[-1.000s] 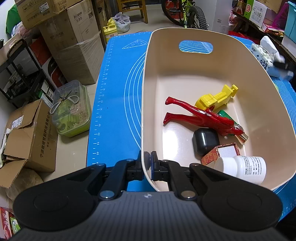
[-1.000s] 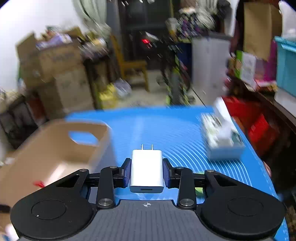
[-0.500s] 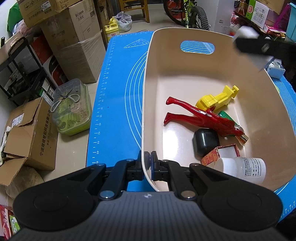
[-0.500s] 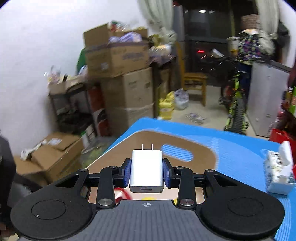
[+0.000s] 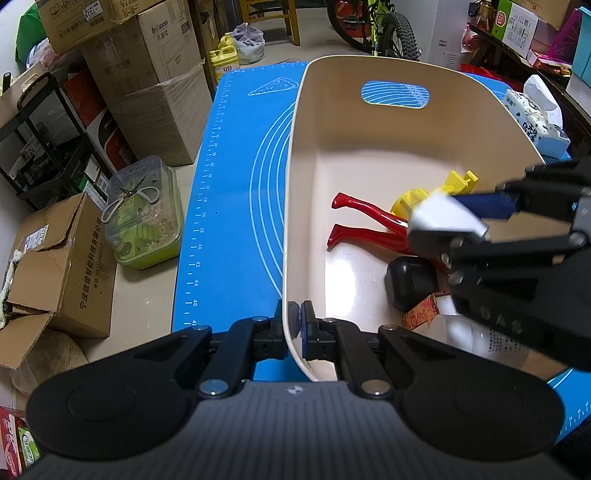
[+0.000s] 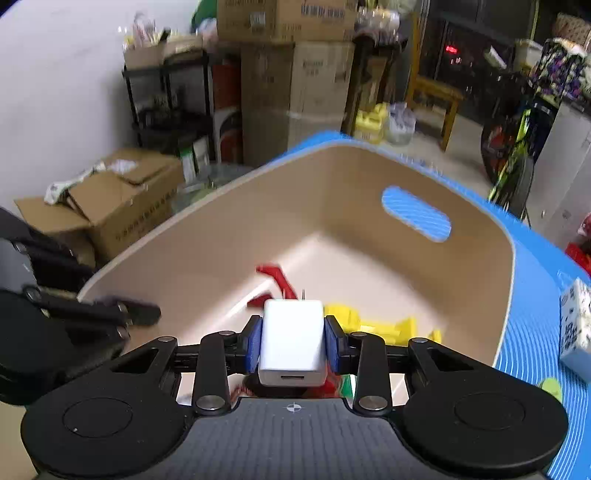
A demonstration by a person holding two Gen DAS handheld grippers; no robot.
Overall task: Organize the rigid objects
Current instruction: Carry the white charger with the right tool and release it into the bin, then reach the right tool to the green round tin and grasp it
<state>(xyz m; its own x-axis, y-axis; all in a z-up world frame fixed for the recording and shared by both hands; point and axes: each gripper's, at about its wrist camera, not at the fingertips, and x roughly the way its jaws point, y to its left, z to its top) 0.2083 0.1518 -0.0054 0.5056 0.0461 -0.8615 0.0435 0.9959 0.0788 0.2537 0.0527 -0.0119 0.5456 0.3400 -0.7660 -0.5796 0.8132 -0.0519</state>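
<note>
The right gripper [image 6: 293, 349] has its jaws clamped on the flat sides of a white charger [image 6: 293, 341], up over the tan tub [image 5: 388, 155]. The charger looks small, light, hard and a bit slippery, so the flat sides seem best to hold. The left gripper [image 5: 294, 326] has its jaws pinched on the tub's near rim.

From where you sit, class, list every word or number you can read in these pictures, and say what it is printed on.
"38", "40", "42", "44", "46": ruler scale on the blue mat.
"690": sticker on a stacked cardboard box.
Chinese print on the tissue pack, floor box and white bottle: too small or blurred.
</note>
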